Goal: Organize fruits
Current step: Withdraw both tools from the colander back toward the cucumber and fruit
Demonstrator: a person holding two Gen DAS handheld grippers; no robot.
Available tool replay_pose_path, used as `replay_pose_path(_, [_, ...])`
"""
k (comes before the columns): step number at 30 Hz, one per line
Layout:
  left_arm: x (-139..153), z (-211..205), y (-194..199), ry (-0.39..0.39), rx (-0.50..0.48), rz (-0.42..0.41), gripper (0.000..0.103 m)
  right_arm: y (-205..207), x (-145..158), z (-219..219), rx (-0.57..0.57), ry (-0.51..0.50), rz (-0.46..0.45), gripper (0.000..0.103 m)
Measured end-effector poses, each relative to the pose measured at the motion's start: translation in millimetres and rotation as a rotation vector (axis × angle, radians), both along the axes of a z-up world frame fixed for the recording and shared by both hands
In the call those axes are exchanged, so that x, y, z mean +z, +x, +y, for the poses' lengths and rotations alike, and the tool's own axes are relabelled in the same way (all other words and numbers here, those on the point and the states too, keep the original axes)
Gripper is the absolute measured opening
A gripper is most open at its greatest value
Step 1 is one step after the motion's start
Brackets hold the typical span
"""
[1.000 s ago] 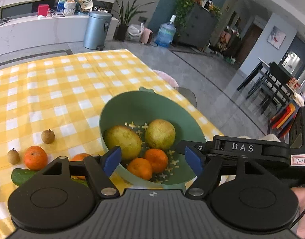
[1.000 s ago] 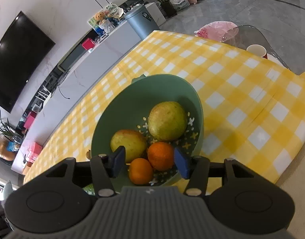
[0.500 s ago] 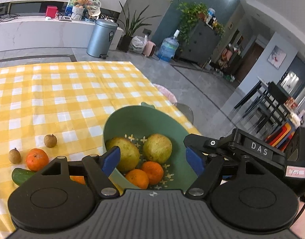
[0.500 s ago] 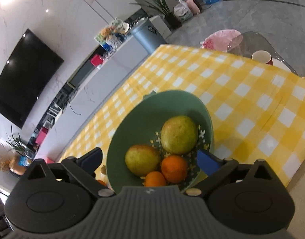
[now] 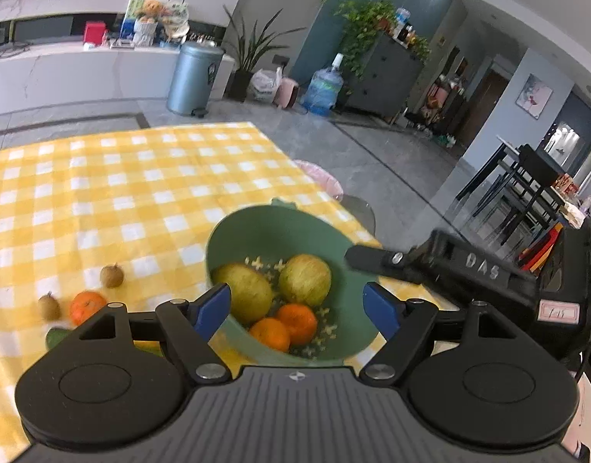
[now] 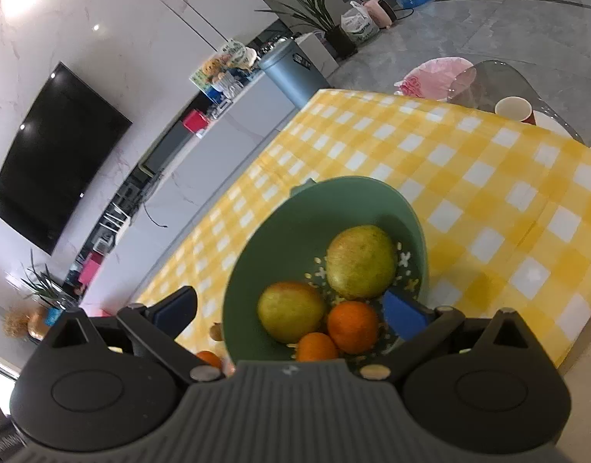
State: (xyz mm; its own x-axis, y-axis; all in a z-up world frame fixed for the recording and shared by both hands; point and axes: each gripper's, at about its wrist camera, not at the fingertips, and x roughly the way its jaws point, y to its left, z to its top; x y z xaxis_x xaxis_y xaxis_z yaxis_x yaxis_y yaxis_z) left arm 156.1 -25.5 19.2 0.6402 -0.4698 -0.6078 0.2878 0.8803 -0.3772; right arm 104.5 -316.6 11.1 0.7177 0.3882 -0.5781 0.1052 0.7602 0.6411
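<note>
A yellow-and-white checked tablecloth (image 5: 141,193) is seen across the table. A sage-green bowl (image 5: 280,227) with small cream flower-like marks on its floor is seen at 5 o'clock on the cloth. Two yellow-green pears (image 5: 305,279) and two bright orange mandarins (image 5: 297,322) are shown inside it, the mandarins at 6 o'clock of the pears. At 9 o'clock of the bowl, another orange mandarin (image 5: 87,306) and two dull brown small fruits (image 5: 112,276) are seen, with a dark green vegetable (image 5: 58,337) at 7 o'clock. Blue pads on black bodies are shown by the left gripper (image 5: 297,310) and the right gripper (image 6: 291,310). A grey-blue bin (image 5: 195,73) is visible beyond.
</note>
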Motion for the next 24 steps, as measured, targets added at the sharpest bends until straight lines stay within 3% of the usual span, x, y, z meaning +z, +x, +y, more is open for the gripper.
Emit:
replay_pose_path(3, [2.7, 11.3, -7.5, -0.013, 0.022, 0.015, 0.085, -2.8, 6.7, 3.7, 0.017, 0.005, -0.025, 0.099])
replay_pose_path(14, [16.2, 61.0, -49.1, 0.036, 0.164, -0.029, 0.086, -20.7, 41.5, 50.8, 0.163, 0.008, -0.182, 0.099])
replay_pose_path(24, [11.2, 96.0, -74.5, 0.050, 0.257, -0.013, 0.086, -28.3, 57.1, 109.0, 0.320, -0.033, -0.207, 0.099])
